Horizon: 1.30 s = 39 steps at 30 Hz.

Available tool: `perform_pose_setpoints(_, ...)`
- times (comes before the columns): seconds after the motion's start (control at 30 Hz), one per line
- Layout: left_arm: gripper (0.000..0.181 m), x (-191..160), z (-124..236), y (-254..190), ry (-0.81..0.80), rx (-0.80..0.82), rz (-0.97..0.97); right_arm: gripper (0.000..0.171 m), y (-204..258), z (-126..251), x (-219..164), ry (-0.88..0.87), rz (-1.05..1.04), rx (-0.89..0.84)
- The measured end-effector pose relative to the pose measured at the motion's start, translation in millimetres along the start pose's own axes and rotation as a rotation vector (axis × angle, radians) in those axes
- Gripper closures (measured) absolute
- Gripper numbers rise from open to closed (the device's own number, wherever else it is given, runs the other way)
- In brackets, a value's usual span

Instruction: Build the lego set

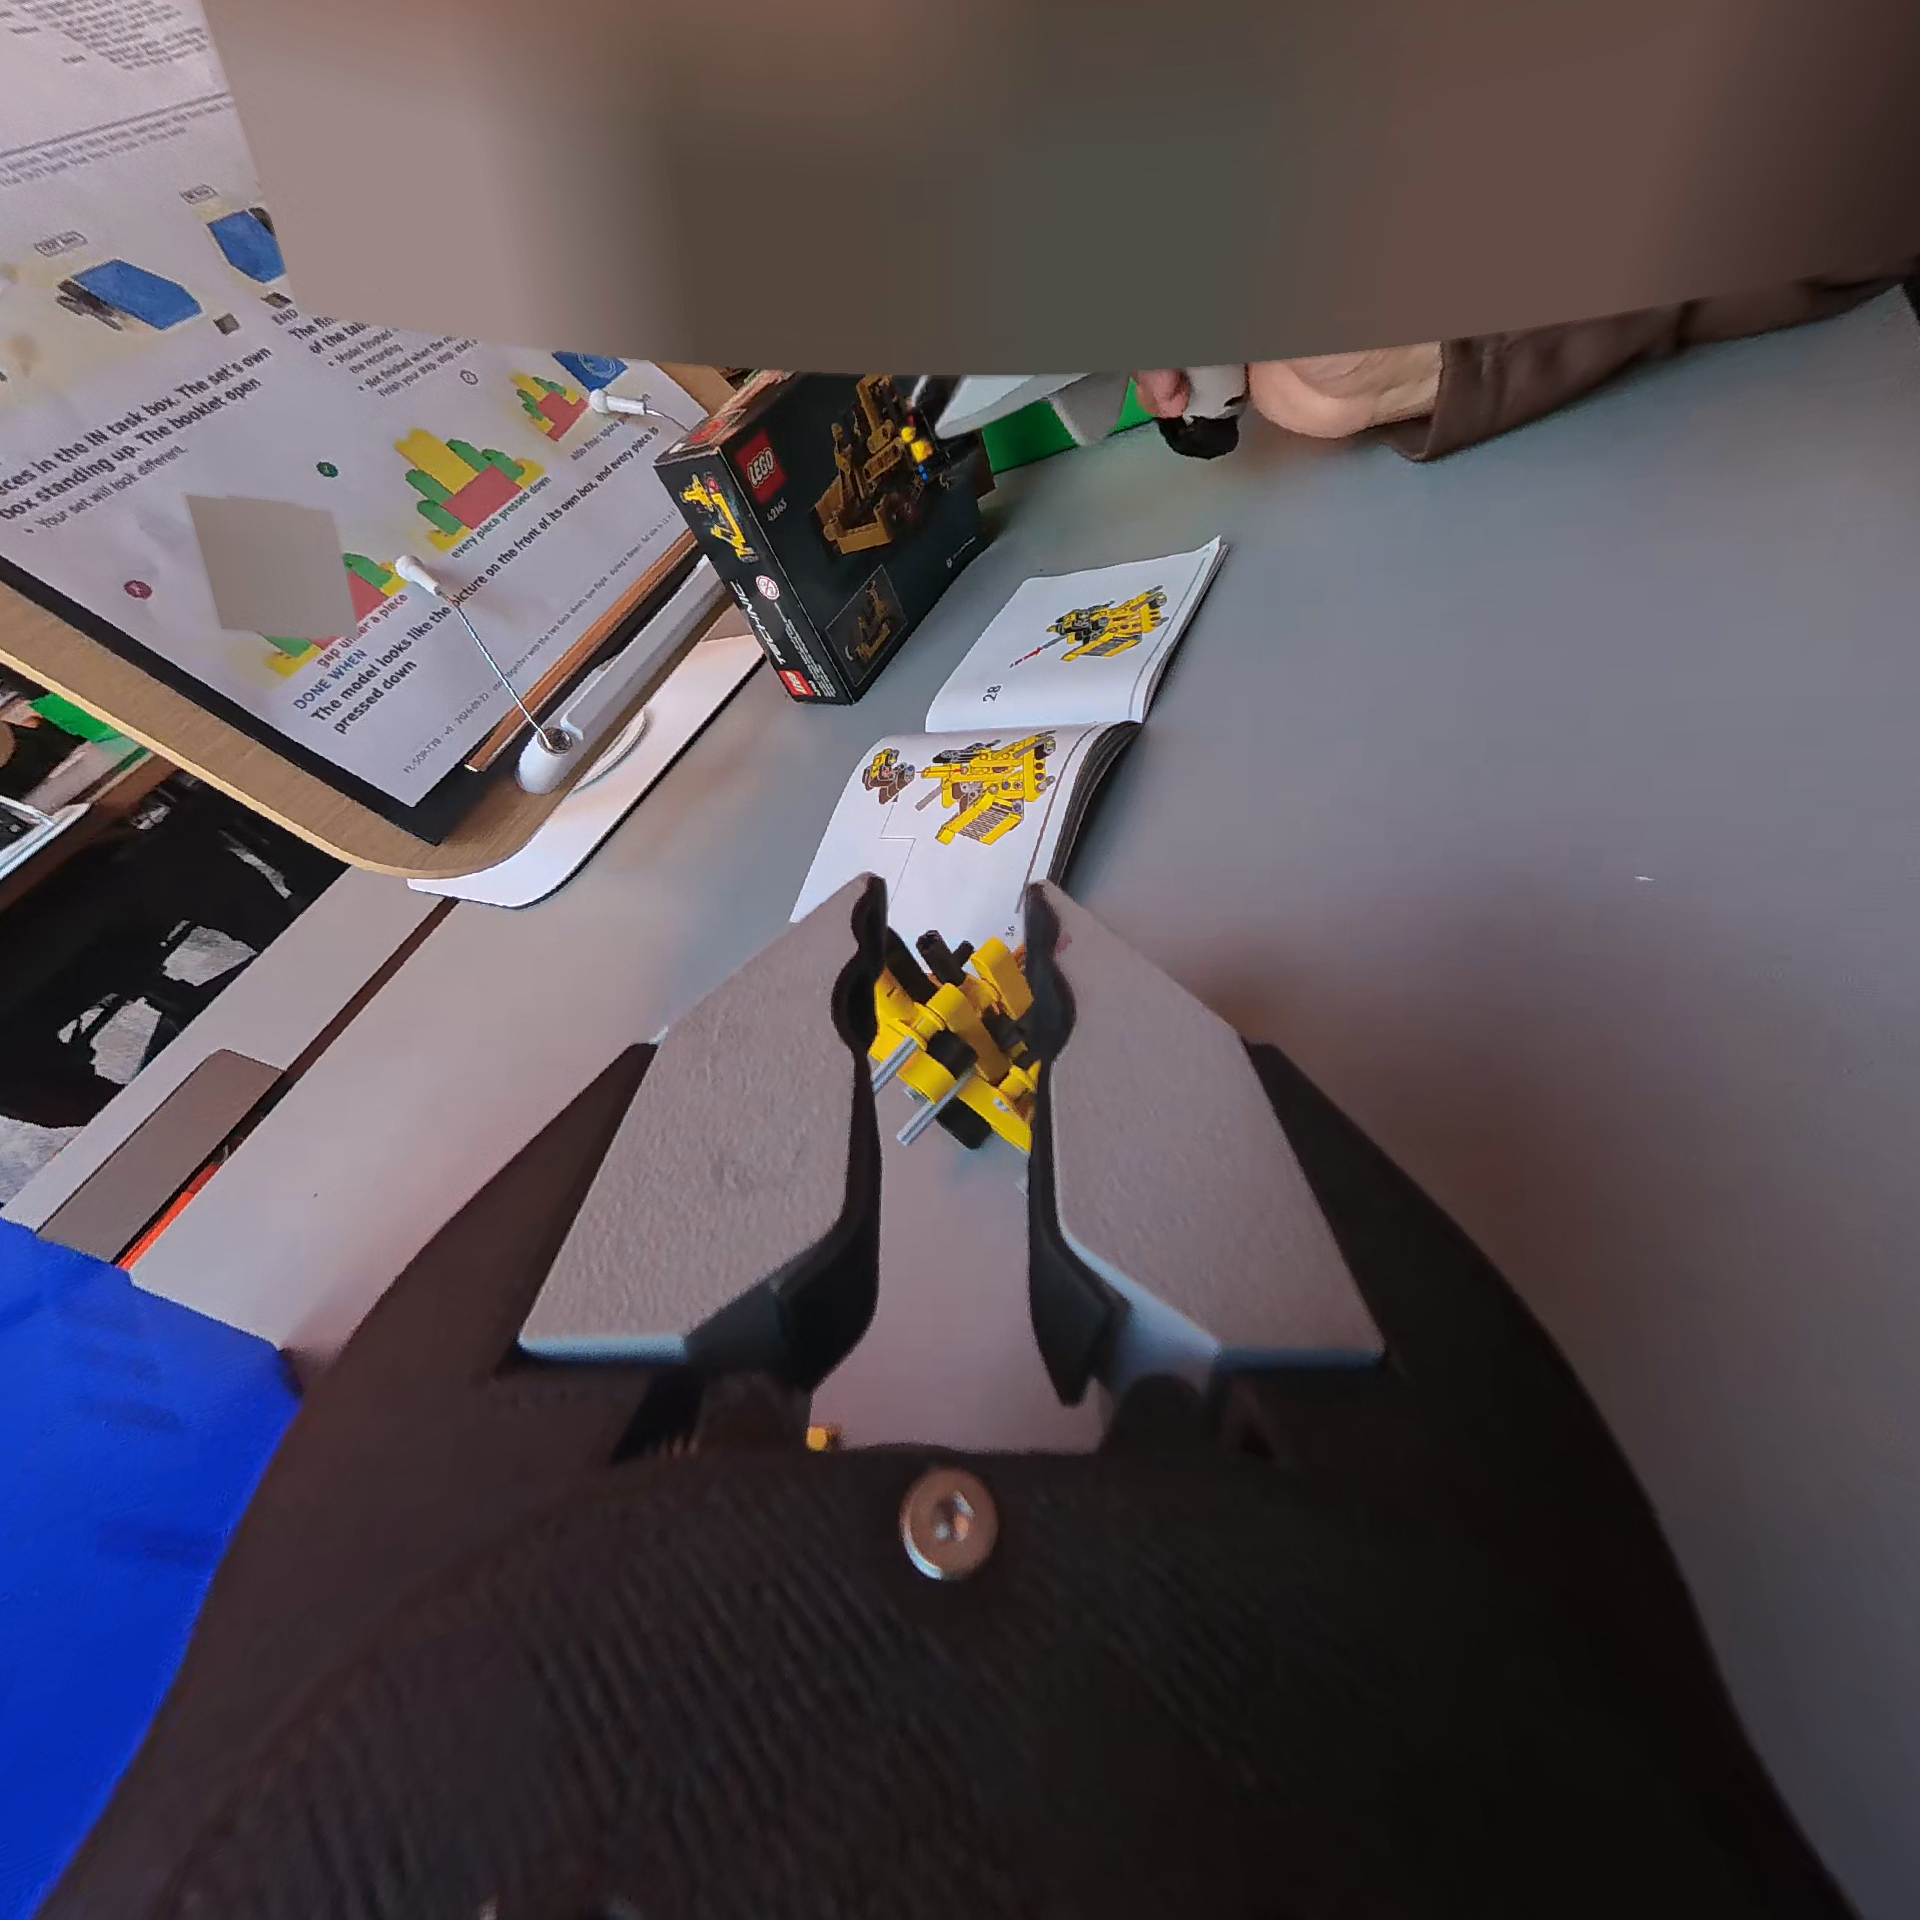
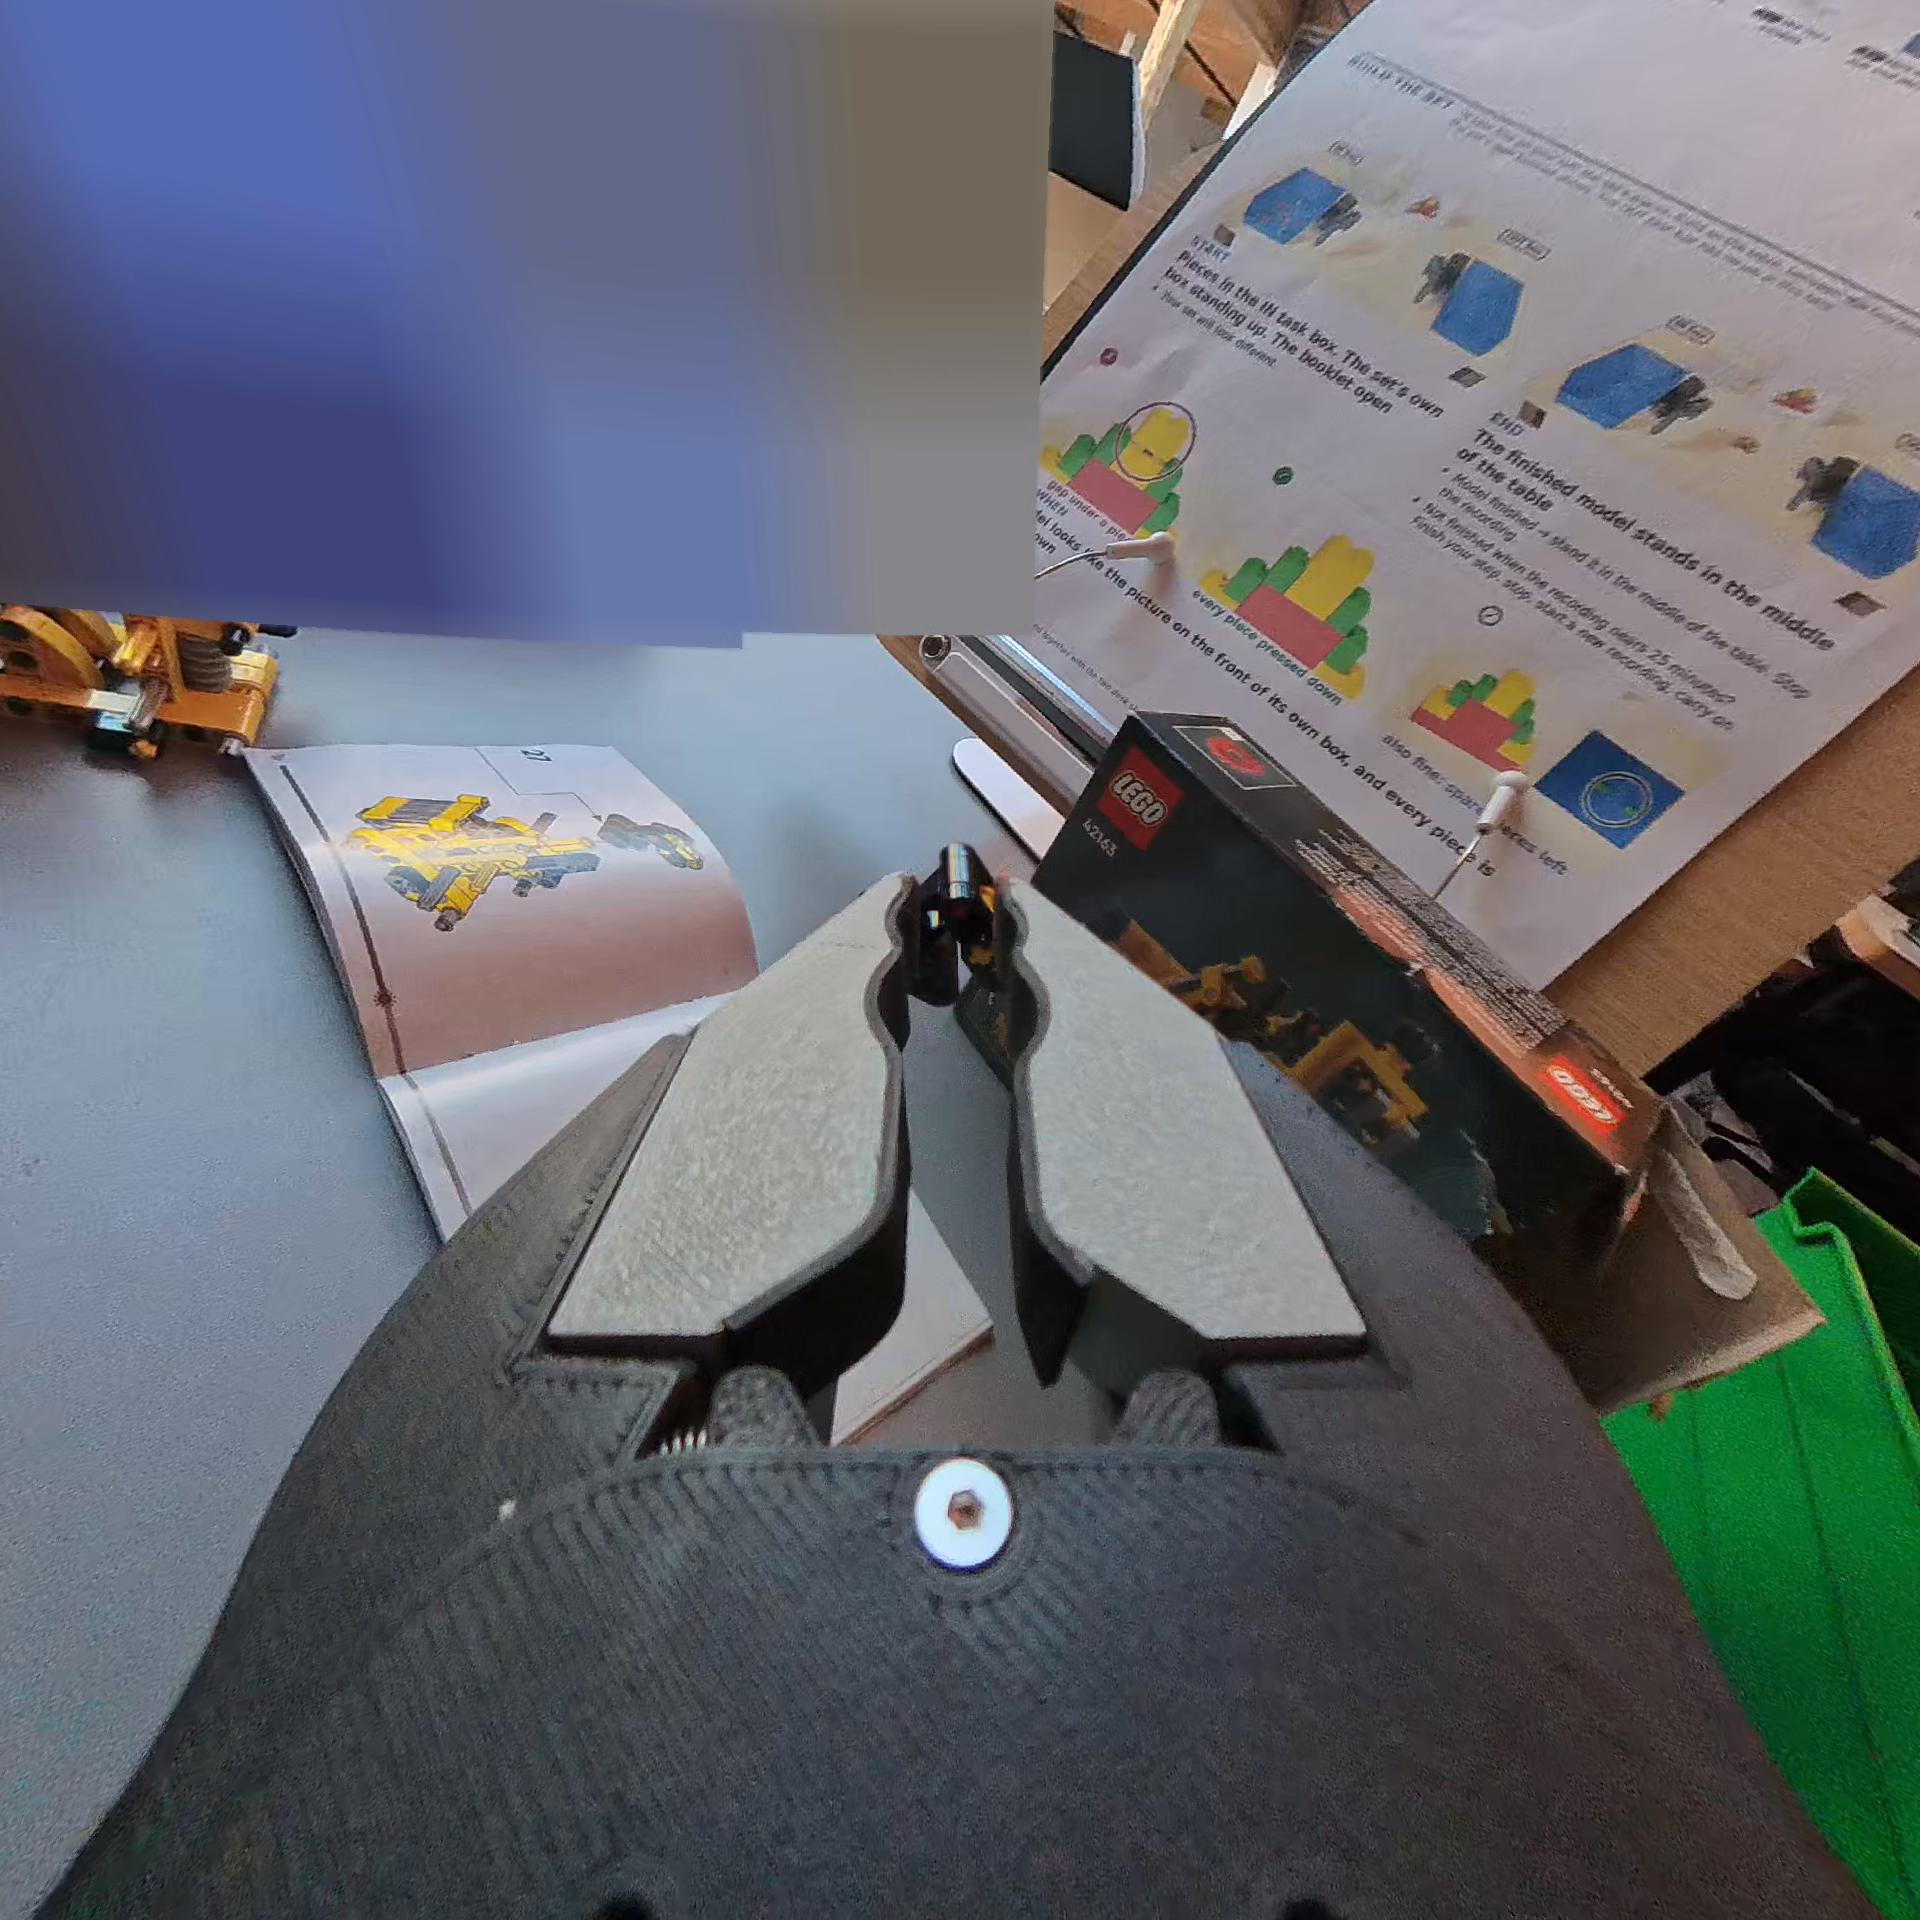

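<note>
The lego model [image 1: 961,1029], a yellow part-built assembly, is clamped in the left gripper [image 1: 951,914] jaws just above the grey tabletop [image 1: 1455,831], near the open booklet [image 1: 1039,727]. The right gripper [image 2: 951,894] jaws are closed on a small black piece [image 2: 951,904] beside the set's box [image 2: 1299,935]. This looks like a mid-build joining step: next, the piece needs aligning with its socket and pressing in.
</note>
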<state>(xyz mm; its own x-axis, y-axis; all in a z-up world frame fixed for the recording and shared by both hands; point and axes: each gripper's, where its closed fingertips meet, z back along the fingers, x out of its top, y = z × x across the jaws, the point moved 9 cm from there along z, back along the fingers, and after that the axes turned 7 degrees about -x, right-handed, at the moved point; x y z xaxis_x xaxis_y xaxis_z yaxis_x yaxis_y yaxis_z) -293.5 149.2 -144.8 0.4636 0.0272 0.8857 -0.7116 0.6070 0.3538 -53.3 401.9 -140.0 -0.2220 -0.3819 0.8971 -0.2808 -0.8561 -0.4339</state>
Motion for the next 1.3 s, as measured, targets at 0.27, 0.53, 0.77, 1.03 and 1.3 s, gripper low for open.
perform_pose_setpoints(0.27,0.158,3.8,1.6,-2.8,-0.001,0.003,-0.019,0.161,3.4,-3.4,-2.2,0.017,0.029,0.008)
perform_pose_setpoints(0.53,0.158,4.6,2.1,-1.5,0.005,0.024,-0.011,0.161,0.2,-5.2,-5.0,0.025,0.007,0.007)
perform_pose_setpoints(0.77,0.158,2.7,0.6,0.8,0.017,0.028,0.019,0.161,0.4,-7.6,-8.2,0.036,0.015,0.022)
perform_pose_setpoints(1.03,0.155,3.9,0.4,1.4,0.054,-0.018,0.086,0.161,10.6,-13.3,-8.7,0.064,0.120,0.026)
perform_pose_setpoints(1.3,0.162,-5.6,-3.0,-0.3,0.189,-0.062,0.130,0.161,91.1,-38.3,30.2,0.040,0.096,0.224)
